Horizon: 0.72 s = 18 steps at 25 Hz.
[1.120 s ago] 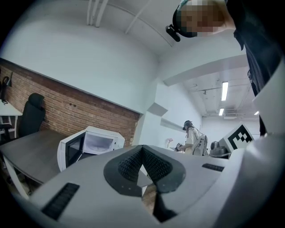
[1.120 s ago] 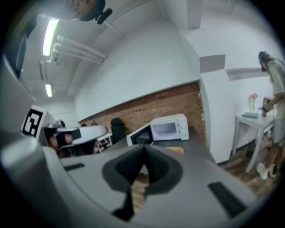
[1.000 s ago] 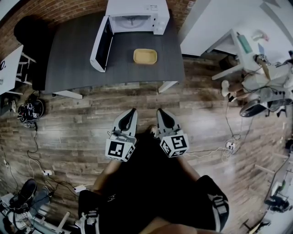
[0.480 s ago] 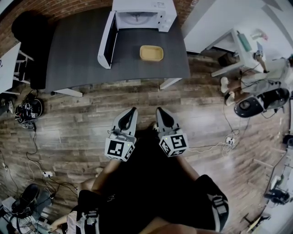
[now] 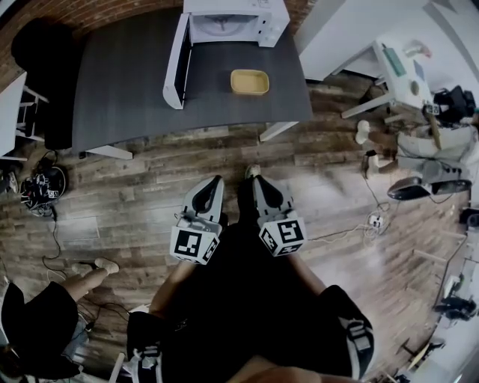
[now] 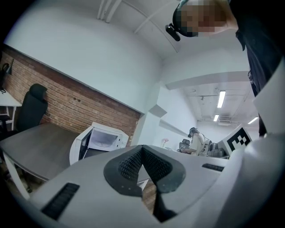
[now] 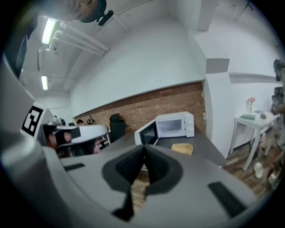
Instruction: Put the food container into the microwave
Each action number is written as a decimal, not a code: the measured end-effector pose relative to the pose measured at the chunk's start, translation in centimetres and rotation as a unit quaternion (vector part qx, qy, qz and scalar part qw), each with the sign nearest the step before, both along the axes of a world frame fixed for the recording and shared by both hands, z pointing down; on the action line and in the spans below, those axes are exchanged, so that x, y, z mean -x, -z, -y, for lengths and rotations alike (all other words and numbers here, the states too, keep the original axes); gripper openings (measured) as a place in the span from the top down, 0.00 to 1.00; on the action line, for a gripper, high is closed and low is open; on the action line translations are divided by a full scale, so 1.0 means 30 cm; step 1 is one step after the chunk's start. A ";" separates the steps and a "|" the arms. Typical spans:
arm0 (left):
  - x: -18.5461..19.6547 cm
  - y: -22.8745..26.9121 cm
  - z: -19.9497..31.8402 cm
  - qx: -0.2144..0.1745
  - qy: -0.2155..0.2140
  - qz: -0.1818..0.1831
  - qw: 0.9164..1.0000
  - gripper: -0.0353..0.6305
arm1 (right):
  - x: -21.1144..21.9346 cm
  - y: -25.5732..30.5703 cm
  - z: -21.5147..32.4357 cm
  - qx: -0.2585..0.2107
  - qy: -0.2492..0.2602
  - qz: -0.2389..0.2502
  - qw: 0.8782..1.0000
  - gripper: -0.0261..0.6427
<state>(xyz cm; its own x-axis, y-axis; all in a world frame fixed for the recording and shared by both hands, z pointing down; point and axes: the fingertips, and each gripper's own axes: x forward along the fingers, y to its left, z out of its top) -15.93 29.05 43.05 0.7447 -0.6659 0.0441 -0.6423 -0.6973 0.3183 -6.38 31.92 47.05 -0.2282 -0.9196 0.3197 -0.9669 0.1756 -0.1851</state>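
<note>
A yellow food container [image 5: 250,81] [image 7: 182,148] lies on the dark grey table [image 5: 120,90], just right of the white microwave [image 5: 232,16] [image 7: 174,124] [image 6: 103,139], whose door [image 5: 174,63] hangs open to the left. Both grippers are held low over the wooden floor, well short of the table. My left gripper [image 5: 218,179] [image 6: 143,148] is shut with nothing in it. My right gripper [image 5: 256,179] [image 7: 143,147] is shut and empty too.
A black office chair [image 5: 46,82] stands at the table's left end. A white side table [image 5: 408,78] and clutter lie at the right, cables [image 5: 56,232] run across the floor at the left, and a person [image 5: 45,318] crouches at the lower left.
The view has crept toward the table. A person has come into view at the lower left. The grippers keep their pose, both shut.
</note>
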 end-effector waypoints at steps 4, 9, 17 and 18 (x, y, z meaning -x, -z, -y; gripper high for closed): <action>0.002 -0.007 0.023 -0.008 -0.002 0.003 1.000 0.90 | -0.002 -0.013 0.033 -0.004 -0.001 -0.003 1.000 0.91; -0.013 -0.005 0.076 -0.011 0.006 0.006 1.000 0.90 | -0.029 -0.028 0.100 -0.006 0.006 -0.006 1.000 0.91; -0.073 -0.009 0.228 -0.013 0.017 0.016 1.000 0.90 | -0.105 -0.059 0.270 -0.002 0.022 -0.015 1.000 0.91; -0.087 -0.009 0.252 -0.011 0.018 0.016 1.000 0.90 | -0.118 -0.063 0.294 0.000 0.024 -0.015 1.000 0.91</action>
<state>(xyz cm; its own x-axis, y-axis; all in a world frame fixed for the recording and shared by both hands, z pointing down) -13.32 21.50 43.31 0.7182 -0.6939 0.0523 -0.6773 -0.6799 0.2810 -2.86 23.10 48.95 -0.2625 -0.9077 0.3275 -0.9625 0.2222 -0.1555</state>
